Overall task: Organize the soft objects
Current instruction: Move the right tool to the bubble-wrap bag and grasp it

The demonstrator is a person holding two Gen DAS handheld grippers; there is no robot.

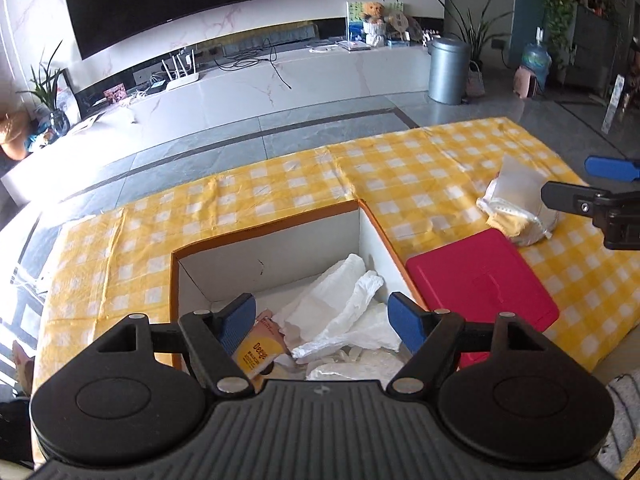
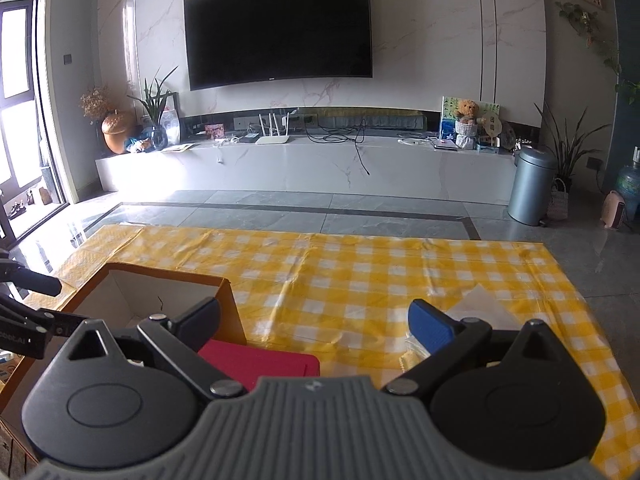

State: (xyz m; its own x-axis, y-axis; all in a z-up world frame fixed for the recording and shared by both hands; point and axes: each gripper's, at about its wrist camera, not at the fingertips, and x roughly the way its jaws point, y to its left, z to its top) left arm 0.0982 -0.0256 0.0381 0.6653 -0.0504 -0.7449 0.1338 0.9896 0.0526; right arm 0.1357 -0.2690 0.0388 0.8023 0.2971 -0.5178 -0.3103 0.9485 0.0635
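Left wrist view, left gripper open above box rim, nothing held

"Deege" legible on orange-yellow packet in box.

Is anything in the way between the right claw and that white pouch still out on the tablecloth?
Nothing visible. The right claw is open above bare checked tablecloth, and the white pouch lies just past its blue pad. The red lid sits off to the side, near the box.
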